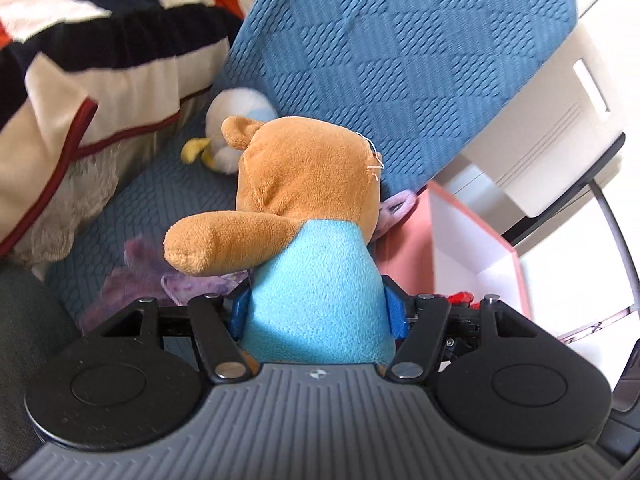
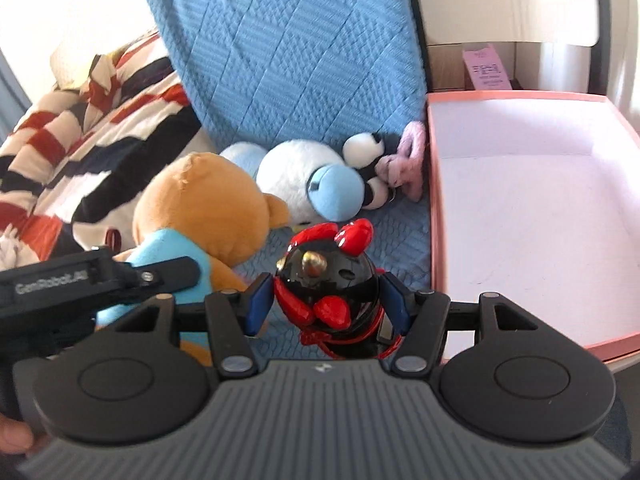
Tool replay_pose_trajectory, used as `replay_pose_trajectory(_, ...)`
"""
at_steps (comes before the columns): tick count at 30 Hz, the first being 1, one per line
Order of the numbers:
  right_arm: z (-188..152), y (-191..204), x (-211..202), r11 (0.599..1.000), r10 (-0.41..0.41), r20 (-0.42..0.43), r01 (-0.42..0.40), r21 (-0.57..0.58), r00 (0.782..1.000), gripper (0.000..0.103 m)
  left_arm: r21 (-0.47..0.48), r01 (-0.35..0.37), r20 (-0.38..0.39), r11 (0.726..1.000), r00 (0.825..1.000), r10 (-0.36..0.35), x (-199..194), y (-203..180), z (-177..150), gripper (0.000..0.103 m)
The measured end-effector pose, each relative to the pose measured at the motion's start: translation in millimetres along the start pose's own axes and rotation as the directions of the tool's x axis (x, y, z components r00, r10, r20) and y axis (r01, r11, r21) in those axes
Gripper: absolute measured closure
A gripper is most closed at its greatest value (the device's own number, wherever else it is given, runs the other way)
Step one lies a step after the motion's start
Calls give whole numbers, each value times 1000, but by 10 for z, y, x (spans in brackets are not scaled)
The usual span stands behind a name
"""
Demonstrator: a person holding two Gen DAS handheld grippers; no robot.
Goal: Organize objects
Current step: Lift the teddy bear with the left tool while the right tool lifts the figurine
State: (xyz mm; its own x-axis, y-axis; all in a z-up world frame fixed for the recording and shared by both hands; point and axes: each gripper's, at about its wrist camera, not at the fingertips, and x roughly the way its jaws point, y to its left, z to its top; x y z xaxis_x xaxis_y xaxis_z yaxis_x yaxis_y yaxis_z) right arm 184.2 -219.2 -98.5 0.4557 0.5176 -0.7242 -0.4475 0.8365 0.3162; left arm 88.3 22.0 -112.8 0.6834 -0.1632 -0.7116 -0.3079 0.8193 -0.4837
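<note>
My left gripper [image 1: 318, 312] is shut on a brown plush bear in a light blue shirt [image 1: 308, 216], held upright over the blue seat; the bear also shows in the right wrist view [image 2: 204, 208]. My right gripper [image 2: 328, 304] is shut on a glossy black and red round figure [image 2: 328, 280]. A pink box with a white inside [image 2: 520, 216] stands at the right, also in the left wrist view [image 1: 472, 248]. A white and blue plush [image 2: 308, 184] and a black, white and pink plush [image 2: 384, 168] lie on the seat.
A blue quilted chair back [image 1: 400, 52] stands behind the toys. A striped red, black and white blanket [image 1: 80, 40] lies at the left. A purple cloth [image 1: 160, 276] lies on the seat. A white cabinet [image 1: 560, 128] is at the right.
</note>
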Motion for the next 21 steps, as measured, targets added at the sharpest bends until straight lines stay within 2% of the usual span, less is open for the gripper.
replay_pose_trajectory(9, 301, -141, -251, 1000, -12, 49, 11, 4, 999, 42, 29, 27, 34, 999, 999, -28, -187, -408, 296, 35)
replay_pose_trajectory(21, 784, -496, -496, 999, -35, 103, 33, 18, 994, 42, 111, 77, 63, 991, 994, -84, -158, -1195, 596, 34)
